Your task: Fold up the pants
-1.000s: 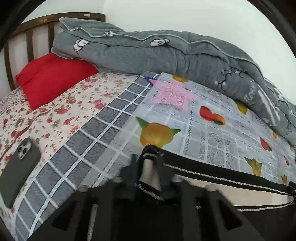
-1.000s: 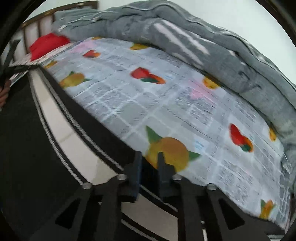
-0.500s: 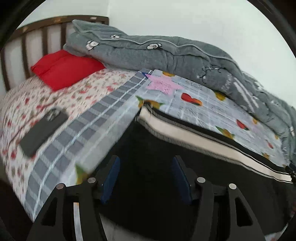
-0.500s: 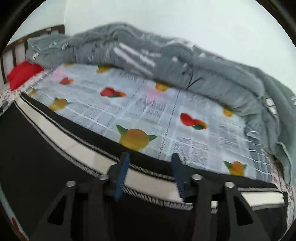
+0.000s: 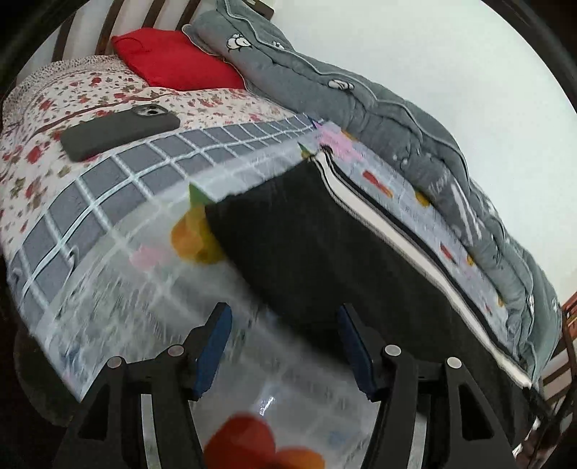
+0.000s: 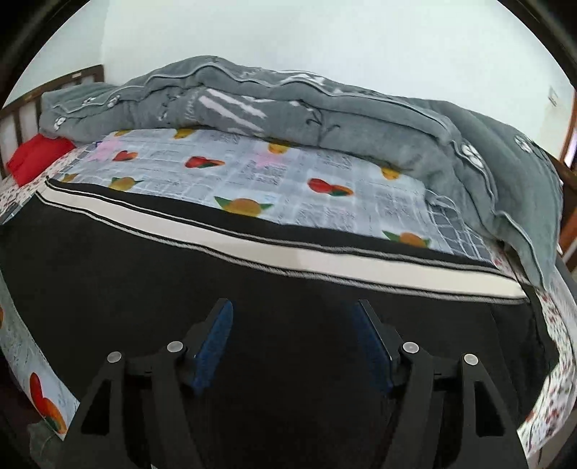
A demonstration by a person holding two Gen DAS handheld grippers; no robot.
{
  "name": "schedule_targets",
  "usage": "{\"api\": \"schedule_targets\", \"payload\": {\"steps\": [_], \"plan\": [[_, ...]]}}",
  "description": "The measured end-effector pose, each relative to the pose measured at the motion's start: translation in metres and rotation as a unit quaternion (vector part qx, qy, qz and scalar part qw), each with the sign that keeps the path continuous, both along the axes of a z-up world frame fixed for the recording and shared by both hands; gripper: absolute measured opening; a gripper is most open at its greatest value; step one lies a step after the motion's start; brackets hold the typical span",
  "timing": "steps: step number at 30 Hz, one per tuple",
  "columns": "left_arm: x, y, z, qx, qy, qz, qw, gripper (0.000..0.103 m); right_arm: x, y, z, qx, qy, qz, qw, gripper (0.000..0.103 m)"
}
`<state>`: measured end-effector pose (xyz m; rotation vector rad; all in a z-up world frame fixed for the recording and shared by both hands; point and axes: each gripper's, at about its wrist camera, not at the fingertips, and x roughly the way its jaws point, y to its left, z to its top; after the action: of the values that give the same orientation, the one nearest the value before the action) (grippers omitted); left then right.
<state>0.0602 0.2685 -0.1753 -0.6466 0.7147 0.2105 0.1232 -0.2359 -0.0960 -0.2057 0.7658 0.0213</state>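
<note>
Black pants (image 6: 180, 274) with a white side stripe (image 6: 252, 249) edged in black, spread lengthwise on the fruit-print sheet (image 6: 274, 180) near the bed's front edge; the same pants (image 5: 324, 252) in the left wrist view, running from a squared end by a blurred orange print away toward the lower right. Lying flat, gripped by neither tool.

Left gripper (image 5: 283, 346) above the sheet (image 5: 119, 288) just beside the pants' near end, jaws spread wide, blue pads (image 5: 212, 346) bare, nothing between them. Right gripper (image 6: 294, 342) over the dark cloth, jaws likewise spread and empty; contact with the fabric impossible to tell.

Beyond the stripe, a rumpled grey quilt (image 6: 324, 108) heaped along the wall side. Toward the headboard (image 5: 108, 25), a red pillow (image 5: 173, 61) on a floral bedspread (image 5: 90, 90), with 1 dark phone (image 5: 119, 130) lying camera-side up.
</note>
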Motion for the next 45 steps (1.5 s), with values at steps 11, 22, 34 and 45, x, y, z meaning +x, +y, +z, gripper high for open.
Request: {"api": "schedule_targets", "payload": {"steps": [11, 22, 34, 45], "plan": [[0.057, 0.04, -0.008, -0.042, -0.006, 0.031, 0.9986, 0.015, -0.04, -0.016, 0.005, 0.014, -0.007, -0.039, 0.999, 0.068], [0.067, -0.067, 0.108, 0.133, -0.033, -0.024, 0.9903, 0.009, -0.072, -0.061, 0.014, 0.017, -0.029, -0.071, 0.997, 0.068], [0.064, -0.319, 0.13, 0.223, -0.046, -0.196, 0.9537, 0.009, -0.109, -0.135, 0.027, 0.026, -0.048, -0.093, 0.994, 0.068], [0.038, -0.437, 0.044, 0.187, 0.026, -0.318, 0.9292, 0.022, -0.123, -0.157, 0.018, 0.08, -0.032, -0.085, 0.993, 0.068]]}}
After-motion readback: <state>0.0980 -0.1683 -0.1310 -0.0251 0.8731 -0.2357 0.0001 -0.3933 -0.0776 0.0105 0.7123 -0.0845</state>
